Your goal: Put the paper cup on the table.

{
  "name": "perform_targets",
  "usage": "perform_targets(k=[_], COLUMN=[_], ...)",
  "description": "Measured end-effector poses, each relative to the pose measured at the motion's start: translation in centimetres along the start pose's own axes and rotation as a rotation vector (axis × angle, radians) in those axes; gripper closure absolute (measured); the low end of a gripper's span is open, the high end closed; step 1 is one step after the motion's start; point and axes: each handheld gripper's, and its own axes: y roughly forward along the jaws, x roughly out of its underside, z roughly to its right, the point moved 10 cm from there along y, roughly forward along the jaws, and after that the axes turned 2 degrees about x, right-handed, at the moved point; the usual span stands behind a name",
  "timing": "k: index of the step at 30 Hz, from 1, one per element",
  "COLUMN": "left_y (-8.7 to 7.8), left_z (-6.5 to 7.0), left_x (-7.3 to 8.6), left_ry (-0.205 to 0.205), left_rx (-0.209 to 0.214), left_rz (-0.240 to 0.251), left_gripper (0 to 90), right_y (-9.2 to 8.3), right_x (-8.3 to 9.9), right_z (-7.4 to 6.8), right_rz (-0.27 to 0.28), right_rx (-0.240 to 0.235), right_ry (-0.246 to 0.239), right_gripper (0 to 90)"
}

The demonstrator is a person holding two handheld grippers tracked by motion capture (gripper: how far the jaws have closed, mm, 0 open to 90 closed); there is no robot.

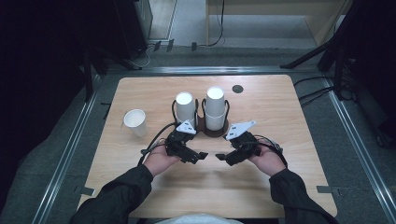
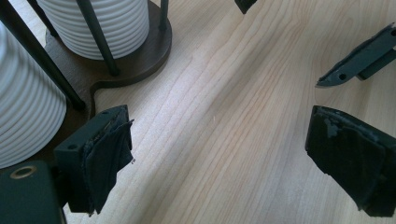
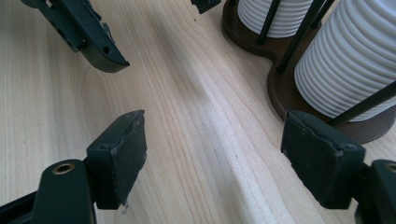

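Two stacks of white ribbed paper cups, the left stack (image 1: 185, 111) and the right stack (image 1: 215, 107), stand in a dark wire holder with a brown base (image 1: 215, 133) at the table's middle. A single white cup (image 1: 135, 122) stands apart to the left. My left gripper (image 1: 202, 155) and right gripper (image 1: 219, 157) sit near the front of the holder, tips pointing toward each other. Both are open with nothing between the jaws. In the left gripper view the pads (image 2: 109, 156) frame bare wood beside the holder base (image 2: 135, 70). The right gripper view shows its pads (image 3: 122, 154) over bare wood too.
A light wooden table (image 1: 280, 154) holds everything, with a small dark round cap (image 1: 237, 88) near its far edge. Metal rails run along both sides of the table. Dark stands and cables lie on the floor at the right and the back.
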Motion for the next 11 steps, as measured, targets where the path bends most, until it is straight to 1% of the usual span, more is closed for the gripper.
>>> perform_targets(k=[8, 11], left_y=[-0.02, -0.05], left_z=[0.03, 0.01], left_x=[-0.01, -0.13], left_ry=[0.008, 0.007], left_rx=[0.0, -0.001], left_rz=[0.0, 0.01], left_gripper=[7.5, 7.5], right_y=[-0.01, -0.01], right_x=[-0.05, -0.1], right_z=[0.01, 0.07], right_rz=[0.003, 0.007], right_rx=[0.001, 0.003], right_ry=[-0.001, -0.002], right_gripper=[22.8, 22.8])
